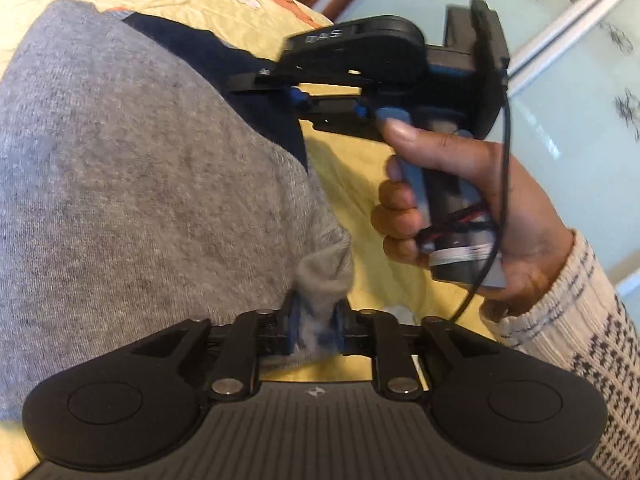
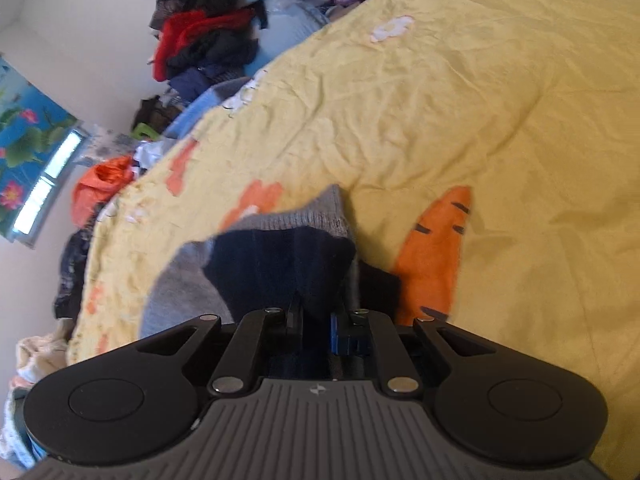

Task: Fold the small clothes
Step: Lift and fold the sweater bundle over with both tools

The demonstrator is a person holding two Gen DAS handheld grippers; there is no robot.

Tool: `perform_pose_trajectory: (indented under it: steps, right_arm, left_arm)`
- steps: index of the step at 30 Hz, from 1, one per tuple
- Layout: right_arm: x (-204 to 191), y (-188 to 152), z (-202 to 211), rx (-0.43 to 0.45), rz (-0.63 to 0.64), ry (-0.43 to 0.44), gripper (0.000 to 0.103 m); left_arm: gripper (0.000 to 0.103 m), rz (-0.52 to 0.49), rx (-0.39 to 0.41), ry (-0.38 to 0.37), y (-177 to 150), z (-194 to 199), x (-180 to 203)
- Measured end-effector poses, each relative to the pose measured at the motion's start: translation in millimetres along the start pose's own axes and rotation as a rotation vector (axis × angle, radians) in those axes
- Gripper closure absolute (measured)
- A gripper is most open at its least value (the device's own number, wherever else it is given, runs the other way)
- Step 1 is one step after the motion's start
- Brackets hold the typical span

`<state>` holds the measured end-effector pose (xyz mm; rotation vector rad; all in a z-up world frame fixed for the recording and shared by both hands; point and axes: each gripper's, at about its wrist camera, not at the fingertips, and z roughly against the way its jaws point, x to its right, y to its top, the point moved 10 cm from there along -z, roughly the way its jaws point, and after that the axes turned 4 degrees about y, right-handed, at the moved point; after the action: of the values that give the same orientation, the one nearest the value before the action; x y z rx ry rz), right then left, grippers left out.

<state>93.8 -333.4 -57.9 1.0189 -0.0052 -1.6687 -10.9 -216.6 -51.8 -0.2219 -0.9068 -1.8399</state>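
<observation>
A small grey garment (image 1: 132, 168) with navy trim (image 1: 240, 92) hangs lifted above the yellow bedspread (image 1: 360, 184). My left gripper (image 1: 316, 320) is shut on a grey corner of it. My right gripper (image 2: 316, 320) is shut on the navy part (image 2: 276, 268), with a grey ribbed hem (image 2: 304, 216) beyond it. In the left wrist view the right gripper (image 1: 288, 92) and the hand holding it sit to the right, its fingers pinching the navy edge.
The yellow bedspread (image 2: 440, 100) with an orange carrot print (image 2: 436, 252) spreads under the garment. A pile of dark and red clothes (image 2: 204, 36) lies past the bed's far edge. A glass sliding door (image 1: 580, 80) stands behind the right hand.
</observation>
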Motion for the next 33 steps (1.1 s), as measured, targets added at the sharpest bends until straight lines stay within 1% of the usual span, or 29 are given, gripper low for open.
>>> perform_pose_trajectory:
  steps: [1, 2, 3, 4, 5, 6, 7, 8, 9, 10, 11, 12, 13, 14, 15, 16, 18, 19, 20, 21, 22, 23, 24, 26, 27, 28, 30, 32, 33]
  right_arm:
    - [-2.0, -1.4, 1.2, -0.005, 0.005, -0.005, 0.067]
    - [-4.9, -0.6, 4.3, -0.016, -0.008, -0.001, 0.06]
    - [-8.9, 2.2, 11.2, -0.017, -0.009, -0.02, 0.043]
    - [-9.3, 6.6, 21.0, -0.006, 0.021, -0.102, 0.007]
    - [-11.8, 10.0, 32.8, 0.019, 0.083, -0.214, 0.004]
    - [-18.9, 10.5, 44.2, 0.051, 0.17, -0.28, 0.001]
    - [-28.2, 6.7, 54.9, 0.07, 0.261, -0.287, 0.002]
    - [-37.4, -0.7, 64.3, 0.08, 0.326, -0.261, 0.002]
    - [-44.4, -10.6, 72.0, 0.083, 0.348, -0.231, 0.002]
    - [-49.3, -22.9, 77.8, 0.078, 0.341, -0.176, 0.002]
    - [-52.1, -36.0, 82.2, 0.063, 0.321, -0.103, 0.003]
    - [-51.2, -48.7, 84.2, 0.043, 0.281, -0.047, 0.008]
    - [-46.0, -59.3, 86.4, 0.037, 0.217, -0.012, 0.014]
    - [-39.9, -69.8, 87.9, 0.034, 0.152, 0.014, 0.018]
    - [-36.8, -80.0, 90.3, 0.035, 0.111, 0.042, 0.028]
    - [-37.5, -90.1, 92.7, 0.045, 0.077, 0.082, 0.032]
    - [-49.0, -110.8, 89.7, 0.034, 0.001, 0.202, 0.032]
    - [-61.7, -123.0, 86.3, 0.01, -0.022, 0.244, 0.032]
    - [-71.5, -133.4, 80.4, -0.015, -0.021, 0.265, 0.032]
    - [-77.7, -140.8, 74.8, -0.02, -0.007, 0.255, 0.031]
    - [-81.5, -145.2, 71.2, -0.012, 0.007, 0.23, 0.031]
    - [-82.5, -148.2, 67.7, -0.012, 0.023, 0.202, 0.031]
    - [-81.1, -149.4, 64.9, -0.012, 0.033, 0.161, 0.028]
    - [-73.0, -148.5, 60.5, -0.013, 0.038, 0.085, 0.016]
    - [-71.3, -148.0, 60.8, -0.013, 0.049, 0.066, 0.003]
    - [-68.8, -147.2, 64.2, 0.002, 0.062, 0.038, 0.0]
    - [-61.7, -143.6, 74.5, 0.032, 0.055, -0.011, 0.0]
    - [-54.8, -143.5, 82.3, 0.038, 0.054, -0.05, 0.0]
    - [-53.8, -144.4, 85.5, 0.043, 0.062, -0.052, 0.0]
  left_arm:
    - [0.077, 0.014, -0.016, -0.004, -1.5, 2.7, -1.2]
    - [0.071, 0.036, -0.036, -0.017, -2.0, 7.8, -2.2]
    - [0.052, 0.057, -0.045, -0.032, -1.6, 17.3, -4.8]
    - [0.029, 0.074, -0.03, -0.047, -1.1, 31.5, -6.5]
    - [0.017, 0.086, 0.011, -0.052, 1.9, 51.1, -11.3]
    - [0.003, 0.092, 0.061, -0.032, 4.4, 69.6, -19.8]
    - [0.002, 0.112, 0.112, -0.008, 7.2, 87.5, -29.9]
    - [0.002, 0.151, 0.156, -0.001, 9.8, 103.7, -41.9]
    - [0.002, 0.207, 0.192, -0.016, 13.0, 116.8, -56.4]
    - [0.002, 0.272, 0.208, -0.03, 14.4, 125.9, -72.5]
    - [0.002, 0.32, 0.207, -0.038, 15.4, 128.0, -87.6]
    - [0.002, 0.352, 0.198, -0.05, 14.6, 129.0, -98.2]
    - [0.002, 0.386, 0.178, -0.059, 13.5, 126.0, -107.8]
    - [0.002, 0.413, 0.153, -0.058, 11.7, 122.1, -113.2]
    - [0.002, 0.416, 0.131, -0.054, 9.3, 118.2, -116.4]
    - [0.002, 0.408, 0.12, -0.049, 7.9, 115.2, -118.0]
    - [0.002, 0.405, 0.102, -0.043, 5.5, 113.8, -118.4]
    - [0.002, 0.408, 0.089, -0.038, 5.1, 110.9, -119.7]
    - [0.002, 0.407, 0.081, -0.034, 5.1, 108.0, -120.0]
    - [0.002, 0.395, 0.064, -0.028, 4.7, 104.9, -118.5]
    - [0.002, 0.371, 0.039, -0.001, 3.6, 100.8, -119.6]
    - [0.002, 0.337, 0.026, 0.034, 1.6, 99.4, -118.6]
    - [0.002, 0.281, 0.025, 0.067, -5.0, 101.0, -116.4]
    - [0.002, 0.178, 0.016, 0.166, -4.4, 99.3, -111.6]
    - [0.002, 0.14, 0.011, 0.211, -3.4, 96.3, -111.0]
    - [0.002, 0.114, 0.014, 0.256, -1.7, 93.5, -111.6]
    - [0.002, 0.053, 0.005, 0.349, -0.8, 80.8, -115.2]
    - [0.002, 0.024, -0.001, 0.395, -1.4, 73.3, -113.2]
    - [0.002, 0.015, 0.0, 0.408, -1.1, 70.8, -112.2]
